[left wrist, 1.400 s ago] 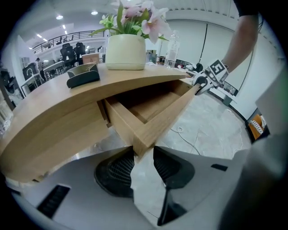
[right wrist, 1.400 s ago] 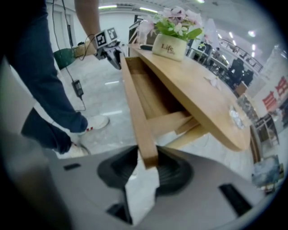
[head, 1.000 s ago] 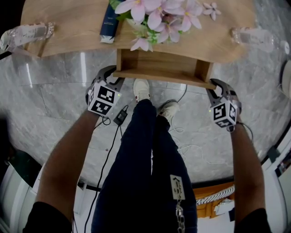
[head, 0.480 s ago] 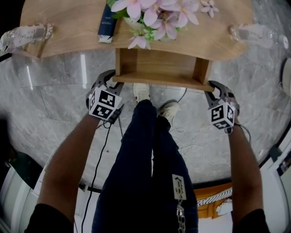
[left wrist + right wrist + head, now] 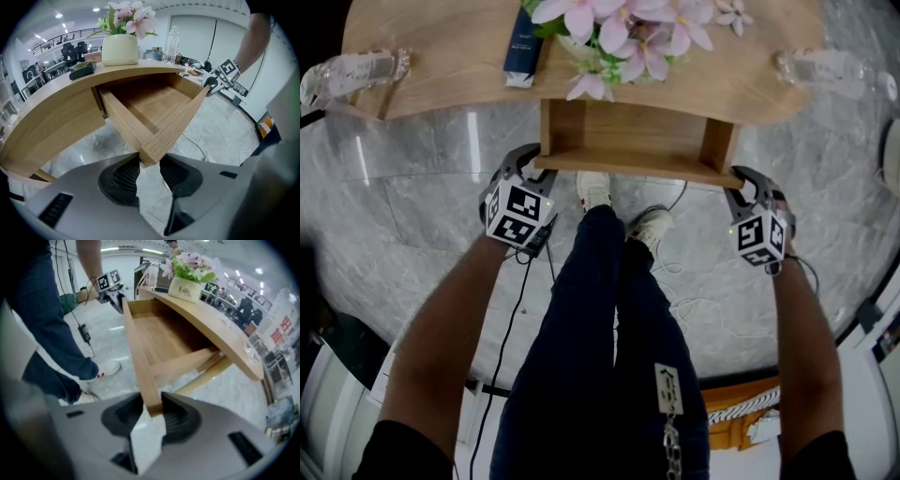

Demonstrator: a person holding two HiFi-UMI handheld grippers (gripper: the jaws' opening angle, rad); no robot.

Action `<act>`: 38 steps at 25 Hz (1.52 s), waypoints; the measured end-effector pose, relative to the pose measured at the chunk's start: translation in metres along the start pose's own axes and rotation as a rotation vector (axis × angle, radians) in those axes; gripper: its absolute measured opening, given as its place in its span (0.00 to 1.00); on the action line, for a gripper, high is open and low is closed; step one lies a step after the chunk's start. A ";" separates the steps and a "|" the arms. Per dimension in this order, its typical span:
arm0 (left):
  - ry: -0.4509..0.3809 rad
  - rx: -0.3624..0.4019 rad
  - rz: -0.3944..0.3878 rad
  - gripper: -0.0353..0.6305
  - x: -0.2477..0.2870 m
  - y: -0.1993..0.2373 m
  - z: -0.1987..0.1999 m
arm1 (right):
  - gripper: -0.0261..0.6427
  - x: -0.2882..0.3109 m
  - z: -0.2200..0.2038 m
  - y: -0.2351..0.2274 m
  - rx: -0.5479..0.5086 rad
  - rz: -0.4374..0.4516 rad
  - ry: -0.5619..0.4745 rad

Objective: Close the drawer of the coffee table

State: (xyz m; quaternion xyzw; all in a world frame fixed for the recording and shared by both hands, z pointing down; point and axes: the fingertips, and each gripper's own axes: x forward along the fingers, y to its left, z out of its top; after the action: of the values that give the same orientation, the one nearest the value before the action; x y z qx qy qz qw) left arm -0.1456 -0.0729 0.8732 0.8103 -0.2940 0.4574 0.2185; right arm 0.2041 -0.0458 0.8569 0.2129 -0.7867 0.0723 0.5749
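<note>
your left claw (image 5: pixel 150 165) clamped wide on front corner of open drawer (image 5: pixel 633 131); your right claw (image 5: pixel 152 416), narrower, clamped on opposite front end, below table (image 5: pixel 441 56).

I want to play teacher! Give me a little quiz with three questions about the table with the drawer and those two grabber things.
1. True or false: the drawer of the coffee table is pushed all the way in.
2. What stands on the table top above the drawer? A) a pot of pink flowers B) a laptop C) a teapot
3. Fill in the gap: the left gripper and the right gripper each clamp a front ____ of the drawer.

Key: 1 false, it is pulled out. 2 A. 3 corner.
</note>
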 end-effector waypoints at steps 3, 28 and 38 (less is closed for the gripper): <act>0.002 -0.002 0.002 0.29 0.000 0.000 -0.001 | 0.24 0.000 0.000 0.000 0.006 -0.002 0.002; 0.012 0.010 -0.018 0.29 0.000 -0.001 -0.002 | 0.25 0.000 0.001 0.000 0.021 -0.021 0.008; 0.005 -0.002 -0.015 0.29 0.000 0.020 0.017 | 0.28 -0.001 0.014 -0.020 0.118 -0.051 -0.025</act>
State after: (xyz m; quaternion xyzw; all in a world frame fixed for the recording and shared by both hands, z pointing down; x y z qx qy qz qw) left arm -0.1488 -0.0980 0.8665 0.8109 -0.2881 0.4576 0.2236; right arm 0.2004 -0.0689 0.8485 0.2673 -0.7825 0.1014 0.5532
